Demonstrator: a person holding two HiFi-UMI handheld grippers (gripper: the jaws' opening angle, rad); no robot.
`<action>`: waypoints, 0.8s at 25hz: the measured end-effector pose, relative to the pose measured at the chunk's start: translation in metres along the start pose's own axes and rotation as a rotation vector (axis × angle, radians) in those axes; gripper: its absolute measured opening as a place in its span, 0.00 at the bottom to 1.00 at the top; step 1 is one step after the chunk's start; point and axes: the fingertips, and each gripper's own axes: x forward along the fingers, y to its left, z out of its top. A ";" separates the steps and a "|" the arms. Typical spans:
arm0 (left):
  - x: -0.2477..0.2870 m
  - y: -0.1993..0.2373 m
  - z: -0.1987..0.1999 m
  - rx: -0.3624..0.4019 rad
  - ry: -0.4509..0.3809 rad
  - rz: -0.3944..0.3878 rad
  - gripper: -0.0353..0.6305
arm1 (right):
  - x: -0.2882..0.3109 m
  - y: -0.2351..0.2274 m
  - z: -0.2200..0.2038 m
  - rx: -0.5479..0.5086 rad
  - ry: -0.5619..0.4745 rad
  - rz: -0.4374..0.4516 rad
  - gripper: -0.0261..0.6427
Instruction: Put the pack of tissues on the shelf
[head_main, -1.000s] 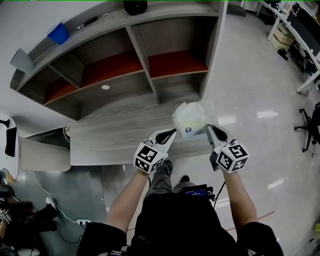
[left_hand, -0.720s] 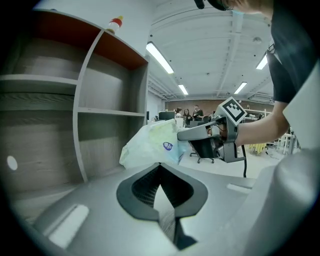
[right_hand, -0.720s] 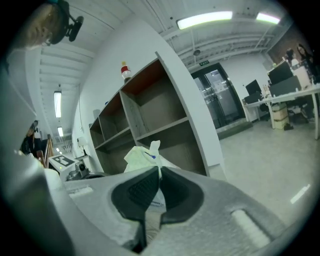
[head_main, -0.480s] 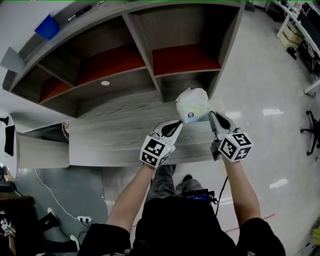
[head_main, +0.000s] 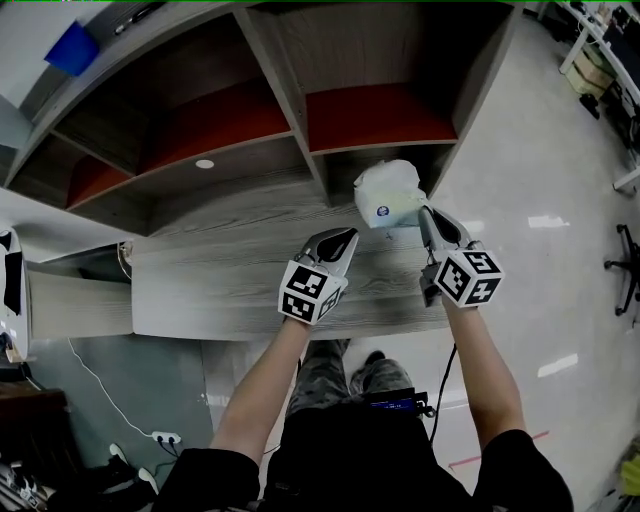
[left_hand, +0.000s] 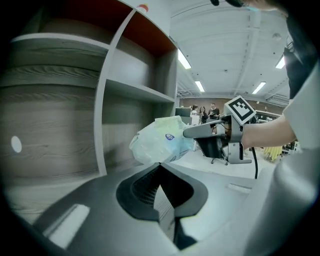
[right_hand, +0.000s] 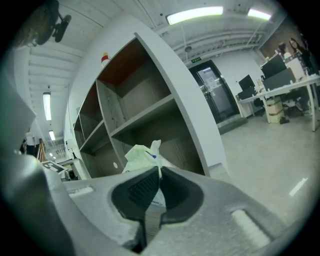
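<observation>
The pack of tissues (head_main: 388, 196), a pale green-white soft packet with a small blue label, hangs in the air in front of the grey wooden shelf (head_main: 318, 160). It is just below the lower right compartment with the red board (head_main: 380, 115). My right gripper (head_main: 425, 214) is shut on the packet's right edge; in the right gripper view the wrapper (right_hand: 141, 152) sticks out past the closed jaws (right_hand: 159, 170). My left gripper (head_main: 343, 240) is shut and holds nothing, a little left of and below the pack. The left gripper view shows the pack (left_hand: 160, 140) beyond its closed jaws (left_hand: 160, 165).
A grey wooden desk top (head_main: 230, 270) runs below the shelf. A blue bin (head_main: 72, 48) stands on the shelf's top at the left. The shelf's compartments hold nothing I can see. Office desks and a chair (head_main: 628, 260) stand on the glossy floor to the right.
Both grippers and the pack have moved forward and up, closer to the shelf's lower right compartment. The right gripper's hold on the pack is unchanged.
</observation>
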 end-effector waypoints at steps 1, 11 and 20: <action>0.002 0.003 -0.002 -0.002 0.004 0.006 0.05 | 0.005 -0.002 -0.002 -0.002 0.003 -0.003 0.04; 0.021 0.021 -0.011 -0.052 -0.002 0.002 0.05 | 0.051 -0.023 -0.016 -0.051 0.019 -0.033 0.04; 0.033 0.042 -0.018 -0.092 -0.012 0.008 0.05 | 0.093 -0.033 -0.023 -0.099 0.025 -0.073 0.04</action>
